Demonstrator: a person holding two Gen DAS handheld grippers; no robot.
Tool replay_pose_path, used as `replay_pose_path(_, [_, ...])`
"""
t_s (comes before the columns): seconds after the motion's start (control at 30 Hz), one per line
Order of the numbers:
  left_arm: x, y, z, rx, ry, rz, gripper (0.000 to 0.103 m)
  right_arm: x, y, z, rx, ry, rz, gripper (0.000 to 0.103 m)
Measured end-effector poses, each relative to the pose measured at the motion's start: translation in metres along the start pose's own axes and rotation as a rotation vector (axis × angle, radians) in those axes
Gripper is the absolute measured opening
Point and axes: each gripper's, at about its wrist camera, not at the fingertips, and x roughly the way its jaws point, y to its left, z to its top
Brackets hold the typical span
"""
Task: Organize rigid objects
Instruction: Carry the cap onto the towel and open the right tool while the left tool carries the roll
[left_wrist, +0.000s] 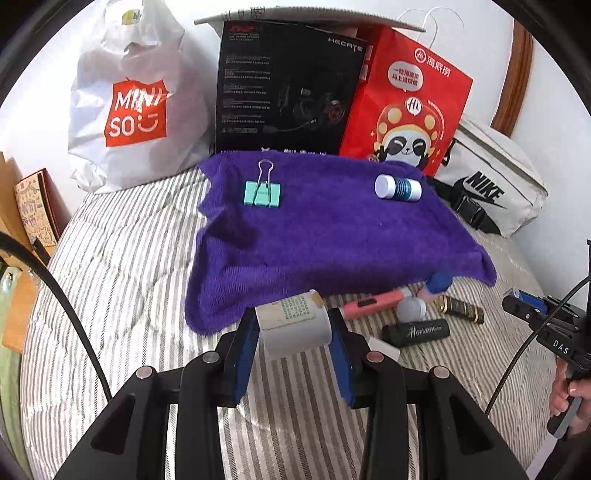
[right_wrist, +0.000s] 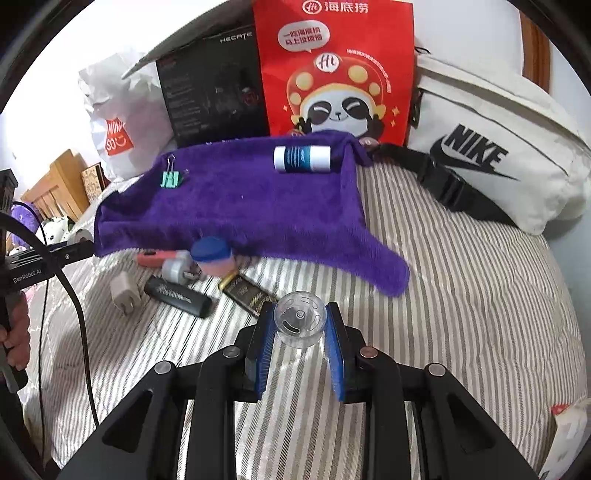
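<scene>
Both claws loaded: left gripper (left_wrist: 293, 326) clamps a white labelled bottle (left_wrist: 295, 326), long axis pointing away; right gripper (right_wrist: 300, 325) pinches a clear round cap (right_wrist: 300, 324). Purple towel (left_wrist: 325, 229) lies straight ahead, farther off, holding 2 items: binder clip (left_wrist: 263, 192) far left, blue-white bottle (left_wrist: 398, 187) far right.

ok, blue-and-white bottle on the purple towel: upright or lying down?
Lying down. The blue-and-white bottle rests on its side on the purple towel, white cap end sideways. The left wrist view shows it horizontal too.
</scene>
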Motion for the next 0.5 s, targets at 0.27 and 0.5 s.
replay_pose_path(0.27, [0.000, 0.007, 0.028, 0.002, -0.023, 0.005, 0.036, 0.000, 0.004, 0.040, -0.033, -0.038, 0.024, 0.027])
replay_pose_path(0.5, [0.015, 0.012, 0.065, 0.019, -0.032, 0.011, 0.036, 0.014, 0.004, 0.094, -0.056, -0.080, 0.047, 0.027])
